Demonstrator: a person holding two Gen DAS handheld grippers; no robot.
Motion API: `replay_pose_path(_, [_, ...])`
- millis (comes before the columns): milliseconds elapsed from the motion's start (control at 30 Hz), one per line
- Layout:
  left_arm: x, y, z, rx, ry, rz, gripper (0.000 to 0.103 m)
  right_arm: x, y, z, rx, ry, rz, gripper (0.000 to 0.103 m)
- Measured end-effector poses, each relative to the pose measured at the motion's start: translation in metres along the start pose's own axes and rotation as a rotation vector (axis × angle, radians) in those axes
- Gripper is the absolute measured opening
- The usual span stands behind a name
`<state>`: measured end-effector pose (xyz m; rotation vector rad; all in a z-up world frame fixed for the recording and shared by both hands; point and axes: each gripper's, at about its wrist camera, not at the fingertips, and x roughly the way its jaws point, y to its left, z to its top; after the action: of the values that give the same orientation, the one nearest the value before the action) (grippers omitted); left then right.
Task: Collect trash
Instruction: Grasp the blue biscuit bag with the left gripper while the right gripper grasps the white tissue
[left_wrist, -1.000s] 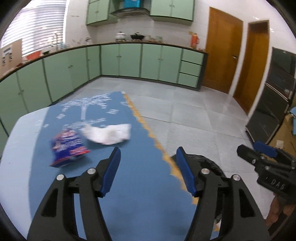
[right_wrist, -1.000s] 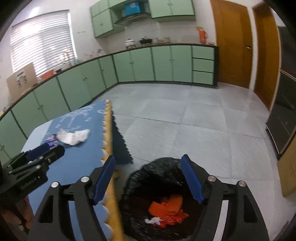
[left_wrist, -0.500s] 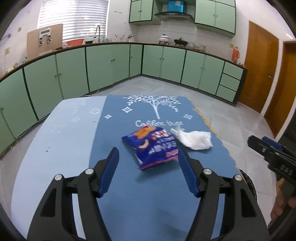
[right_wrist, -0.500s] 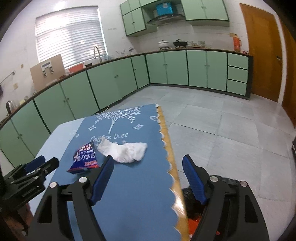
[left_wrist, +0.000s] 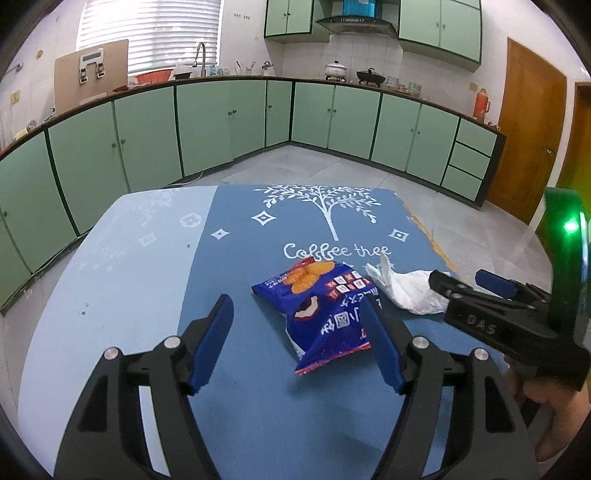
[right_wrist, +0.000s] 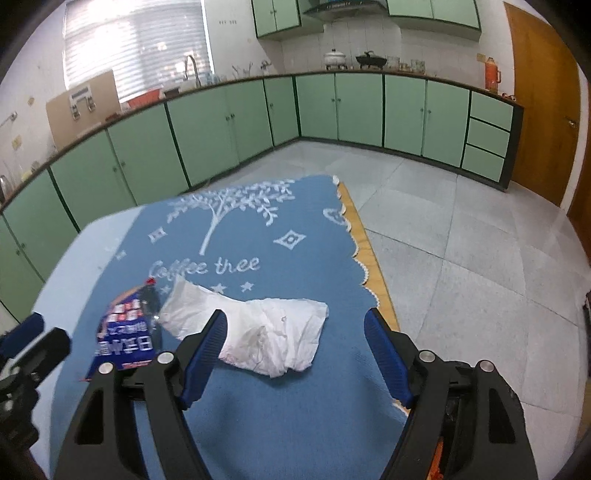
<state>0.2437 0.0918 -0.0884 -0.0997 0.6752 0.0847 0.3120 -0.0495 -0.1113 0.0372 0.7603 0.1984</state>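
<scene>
A blue snack bag (left_wrist: 325, 306) lies crumpled on the blue tablecloth (left_wrist: 258, 406), with a white crumpled tissue (left_wrist: 406, 291) right beside it. My left gripper (left_wrist: 295, 314) hovers just short of the bag. Its jaws are opening, the bag's near end lies between the fingertips, and the pads do not press on it. In the right wrist view the tissue (right_wrist: 266, 332) lies in front of my right gripper (right_wrist: 297, 321), which is open and reaches around the tissue's near edge. The snack bag (right_wrist: 125, 332) is to its left.
The tablecloth (right_wrist: 258, 424) reads "Coffee tree" and ends in a scalloped yellow edge (right_wrist: 369, 258) on the right, with grey floor tiles (right_wrist: 461, 258) beyond. Green cabinets (left_wrist: 221, 129) line the far walls. Each gripper shows in the other's view: right gripper (left_wrist: 461, 280), left gripper (right_wrist: 44, 332).
Both grippers swung away from the black trash bag on the floor and over the table, and came close to the snack bag and tissue. The trash bag has left view.
</scene>
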Motion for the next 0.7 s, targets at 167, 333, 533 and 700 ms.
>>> replay_pose_path(167, [0.006,0.005,0.0,-0.012,0.012,0.006,0.07,0.02,0.007,-0.004,-0.026,0.064,0.005,0.068])
replay_pose_path(333, [0.012,0.003,0.001,-0.011,0.021,0.011,0.072,0.025,0.011,-0.006,-0.049,0.095,0.02,0.031])
replay_pose_path(533, [0.015,-0.001,0.002,-0.008,0.025,0.008,0.077,0.017,0.017,-0.009,-0.072,0.069,0.047,0.013])
replay_pose_path(700, [0.021,-0.008,0.005,0.003,0.039,0.006,0.082,0.001,0.009,0.0,-0.034,0.032,0.048,0.012])
